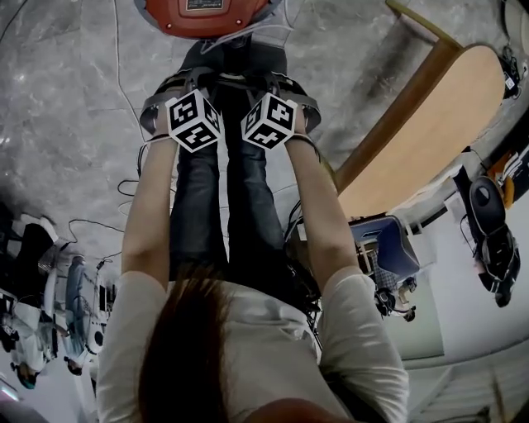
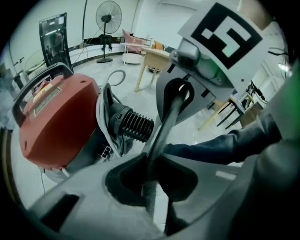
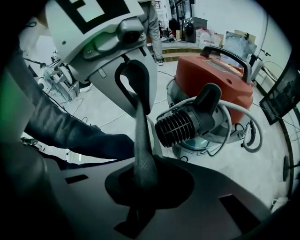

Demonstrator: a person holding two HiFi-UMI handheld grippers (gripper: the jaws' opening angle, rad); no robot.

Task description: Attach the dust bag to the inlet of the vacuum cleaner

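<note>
The red vacuum cleaner (image 1: pixel 207 12) stands on the floor just beyond my two grippers. Its black ribbed inlet (image 2: pixel 133 124) points towards me, also seen as the inlet (image 3: pixel 185 124) in front of the red body (image 3: pixel 220 79). The grey dust bag (image 1: pixel 235 59) hangs between the grippers. A taut strip of bag fabric (image 2: pixel 161 129) runs from my left gripper (image 2: pixel 149 171) to the right one. My right gripper (image 3: pixel 140 176) pinches the same fabric (image 3: pixel 140 136). Both grippers, left (image 1: pixel 195 120) and right (image 1: pixel 269 120), point steeply down, close together.
A grey hose (image 3: pixel 239 122) loops beside the vacuum (image 2: pixel 56 122). A wooden table (image 1: pixel 430 132) stands to the right and a blue chair (image 1: pixel 388 248) behind it. Cables (image 1: pixel 124 190) lie on the stone floor. The person's legs (image 1: pixel 223 206) are under the grippers. A standing fan (image 2: pixel 108 18) is far off.
</note>
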